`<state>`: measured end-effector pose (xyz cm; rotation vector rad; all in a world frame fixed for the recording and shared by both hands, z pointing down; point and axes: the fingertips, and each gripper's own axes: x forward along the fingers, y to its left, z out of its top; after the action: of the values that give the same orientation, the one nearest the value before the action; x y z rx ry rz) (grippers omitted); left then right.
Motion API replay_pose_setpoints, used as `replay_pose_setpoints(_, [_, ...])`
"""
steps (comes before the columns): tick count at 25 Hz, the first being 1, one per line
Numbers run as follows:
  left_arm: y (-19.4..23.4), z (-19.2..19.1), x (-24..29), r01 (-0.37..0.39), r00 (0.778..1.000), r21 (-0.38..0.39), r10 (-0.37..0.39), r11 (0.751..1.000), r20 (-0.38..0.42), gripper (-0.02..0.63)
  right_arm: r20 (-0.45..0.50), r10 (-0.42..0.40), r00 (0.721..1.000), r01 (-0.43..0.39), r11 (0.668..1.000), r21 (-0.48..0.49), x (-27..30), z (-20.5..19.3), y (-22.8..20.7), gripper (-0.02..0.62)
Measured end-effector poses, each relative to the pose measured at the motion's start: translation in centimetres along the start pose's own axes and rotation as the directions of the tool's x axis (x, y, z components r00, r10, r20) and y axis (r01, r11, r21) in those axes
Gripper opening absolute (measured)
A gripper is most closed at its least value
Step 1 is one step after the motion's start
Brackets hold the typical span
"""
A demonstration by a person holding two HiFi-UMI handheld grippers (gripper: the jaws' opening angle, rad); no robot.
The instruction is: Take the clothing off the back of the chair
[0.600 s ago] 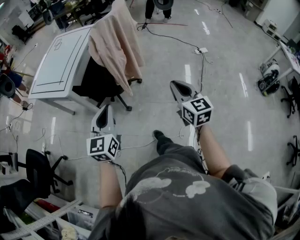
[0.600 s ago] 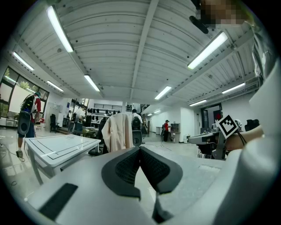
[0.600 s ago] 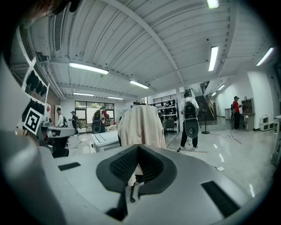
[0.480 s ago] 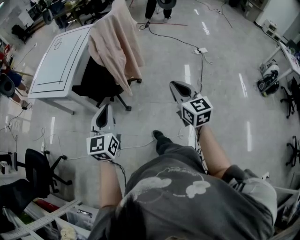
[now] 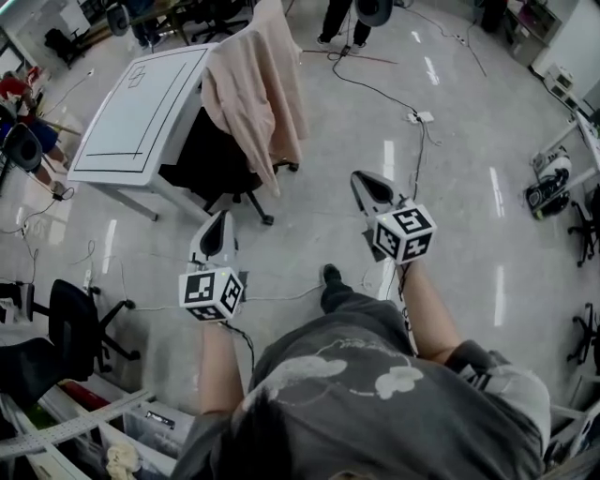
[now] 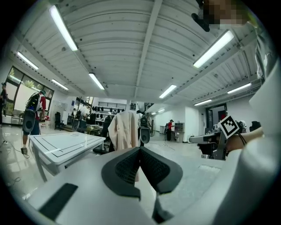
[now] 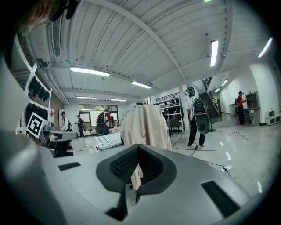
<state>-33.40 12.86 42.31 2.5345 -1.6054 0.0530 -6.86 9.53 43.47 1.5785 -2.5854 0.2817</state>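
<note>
Clothing (image 5: 255, 94): beige, draped over the back of the black chair (image 5: 211, 164) and hanging down behind it. The chair stands on the floor, against the right-hand edge of the white counter (image 5: 131, 122). Left claw (image 5: 222, 220) and right claw (image 5: 360, 178): both closed tight, empty, well apart from the clothing.

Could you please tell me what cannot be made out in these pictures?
Back of the chair: head view, covered by the beige garment.
Garment's lower part: right gripper view, largely behind the shut right gripper; left gripper view, behind the shut left gripper.
The bystander: head view, cut by the top edge, legs only.
Garment type: too distant to tell.
</note>
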Motion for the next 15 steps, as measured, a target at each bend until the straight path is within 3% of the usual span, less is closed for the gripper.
replay_pose_setpoints(6, [2.6,0.7,4.1,-0.068,0.998,-0.044,0.069,0.997,0.012,0.0,0.001,0.03,1.0,-0.03,1.0,-0.009,5.2,1.4,-2.5,-0.008])
replay_pose_setpoints(15, [3.3,3.9,11.8,-0.152,0.988,-0.004,0.152,0.988,0.035,0.0,0.004,0.119,0.993,-0.119,0.993,-0.021,12.9,4.5,-8.1,-0.008])
